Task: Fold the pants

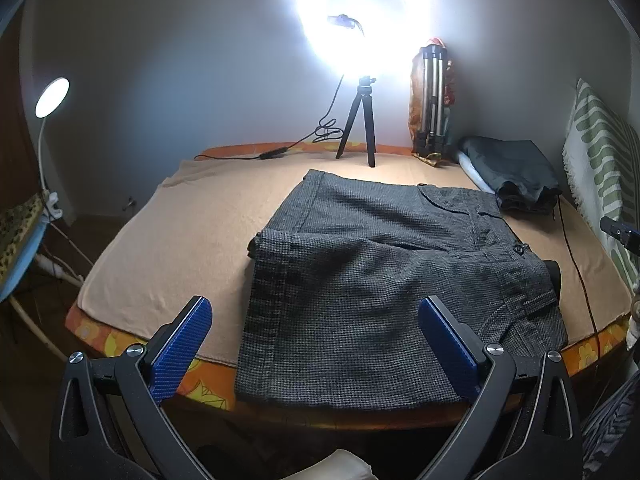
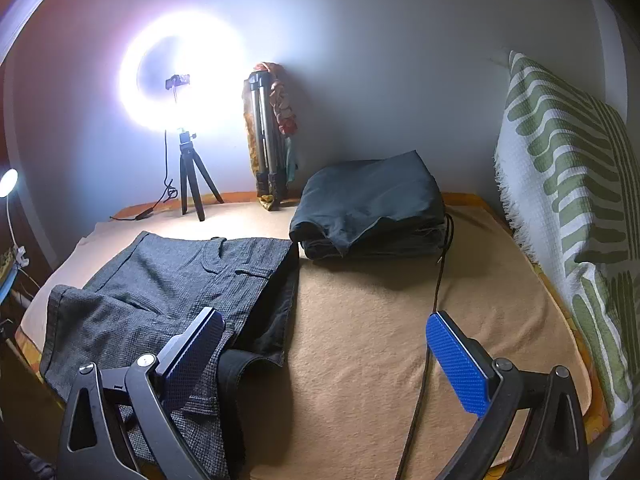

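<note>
The grey pants (image 1: 384, 276) lie partly folded at the table's (image 1: 160, 248) near edge, long axis running left to right; the left gripper (image 1: 316, 344) hovers spread and empty just before them; the right gripper (image 2: 326, 356), likewise spread, sits at their waistband end, nearer.

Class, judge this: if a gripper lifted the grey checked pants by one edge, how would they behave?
The grey checked pants would probably droop, since they lie creased and folded over themselves. The woven cloth looks thick, so likely heavyish. Its coarse texture suggests little slipping on the tan blanket.
</note>
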